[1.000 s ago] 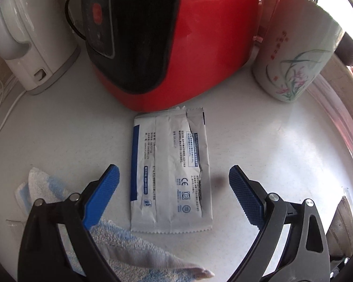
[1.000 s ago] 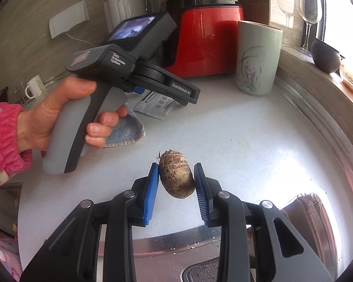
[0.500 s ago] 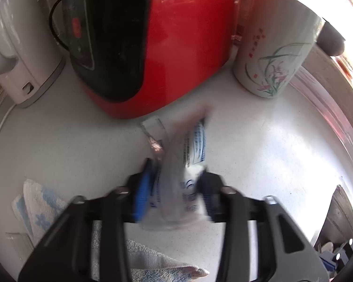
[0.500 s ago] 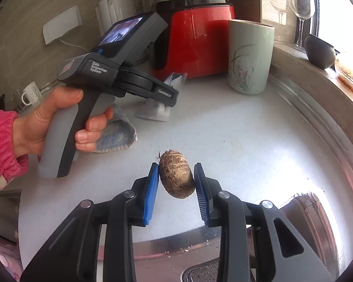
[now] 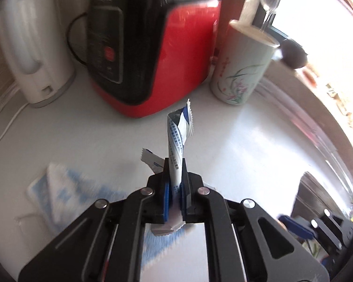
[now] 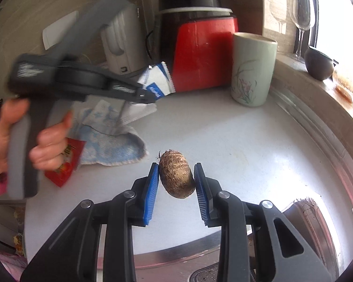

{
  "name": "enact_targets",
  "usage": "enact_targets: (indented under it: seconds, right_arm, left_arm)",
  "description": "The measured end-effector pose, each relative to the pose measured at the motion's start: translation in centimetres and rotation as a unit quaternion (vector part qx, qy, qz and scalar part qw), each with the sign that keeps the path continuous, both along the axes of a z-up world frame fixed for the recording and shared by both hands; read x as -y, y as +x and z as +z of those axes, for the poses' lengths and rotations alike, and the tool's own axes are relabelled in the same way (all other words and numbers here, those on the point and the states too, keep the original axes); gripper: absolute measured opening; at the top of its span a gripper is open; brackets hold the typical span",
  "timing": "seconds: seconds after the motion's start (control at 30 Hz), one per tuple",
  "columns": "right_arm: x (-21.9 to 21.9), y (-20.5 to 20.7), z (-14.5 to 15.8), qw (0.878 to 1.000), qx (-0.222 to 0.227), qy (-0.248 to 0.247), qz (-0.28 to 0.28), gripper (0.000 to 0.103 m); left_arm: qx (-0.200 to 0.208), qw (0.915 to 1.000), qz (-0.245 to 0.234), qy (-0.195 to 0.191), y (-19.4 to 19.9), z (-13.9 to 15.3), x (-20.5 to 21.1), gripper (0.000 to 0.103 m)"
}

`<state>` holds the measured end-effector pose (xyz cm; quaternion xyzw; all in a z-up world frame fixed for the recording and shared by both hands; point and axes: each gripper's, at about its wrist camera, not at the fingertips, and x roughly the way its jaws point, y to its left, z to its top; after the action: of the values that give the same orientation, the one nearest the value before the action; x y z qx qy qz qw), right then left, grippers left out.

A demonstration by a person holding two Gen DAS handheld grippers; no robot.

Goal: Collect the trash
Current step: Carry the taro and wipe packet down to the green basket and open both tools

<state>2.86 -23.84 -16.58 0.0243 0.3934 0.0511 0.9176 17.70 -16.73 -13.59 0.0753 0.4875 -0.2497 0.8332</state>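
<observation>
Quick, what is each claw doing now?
Left claw: just closed on the wrapper, lifted.
Right claw: closed on the taro.

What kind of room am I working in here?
Most likely a home kitchen counter: a white electric kettle and a red and black countertop cooker stand at the back, wine glasses sit on the windowsill, and a sink rim shows at the near edge.

Each wrist camera looks forward and down along its own fingers at the white counter point(image 5: 235, 141), and both views share the red appliance point(image 5: 176, 54) and flowered cup point(image 6: 251, 70).
</observation>
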Motion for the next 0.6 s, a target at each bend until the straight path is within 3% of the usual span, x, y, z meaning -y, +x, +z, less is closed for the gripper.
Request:
enact_targets:
  seconds: [0.33, 0.43, 0.6]
  right_arm:
    - [-7.6, -3.4, 3.7, 1.0, -0.002, 0.021, 0.024, 0.031]
    - [-10.5, -4.8, 3.5, 0.999, -0.015, 0.023, 0.044, 0.031]
    - [-16.8, -8.2, 2.7, 0.995, -0.038, 0.018, 0.085, 0.031]
  left_arm:
    - [0.022, 0.9993, 0.028, -0.014, -10.0, 4.7, -12.3, 0.007]
    - [0.035, 0.9989, 0.03, 0.004, -13.7, 4.7, -16.0, 0.007]
    - [0.017, 0.9996, 0.02, 0.007, -19.3, 4.1, -22.1, 0.007]
